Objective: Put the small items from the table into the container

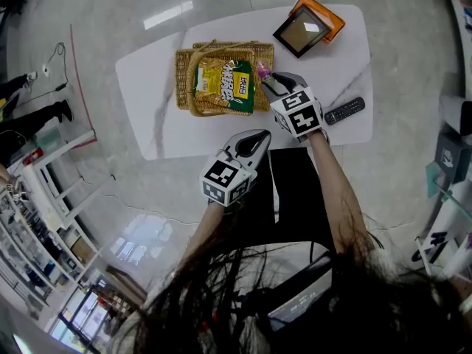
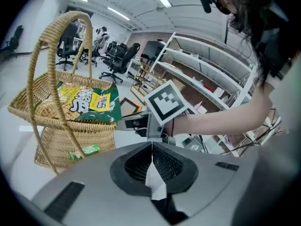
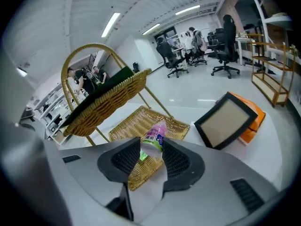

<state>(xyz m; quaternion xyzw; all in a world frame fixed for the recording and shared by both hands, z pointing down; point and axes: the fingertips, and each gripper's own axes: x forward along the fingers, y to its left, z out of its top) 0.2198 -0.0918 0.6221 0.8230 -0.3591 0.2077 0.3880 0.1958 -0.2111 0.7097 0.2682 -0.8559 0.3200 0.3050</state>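
Note:
A wicker basket (image 1: 190, 94) with a tall handle stands on the white table (image 1: 147, 87) and holds a yellow and green snack bag (image 1: 221, 85). My right gripper (image 1: 268, 78) hangs just right of the basket, shut on a small bottle with a pink label (image 3: 154, 136); in the right gripper view the bottle sits upright between the pads, above a flat wicker tray (image 3: 171, 124). My left gripper (image 1: 258, 137) is at the table's front edge, shut with nothing in it (image 2: 151, 160). In the left gripper view the basket (image 2: 28, 109) and bag (image 2: 87, 102) are at the left.
A black picture frame (image 1: 299, 29) leans on an orange box (image 1: 328, 17) at the table's far right corner. A black remote control (image 1: 344, 110) lies right of my right gripper. A small green packet (image 2: 84, 150) lies on the flat wicker tray under the basket.

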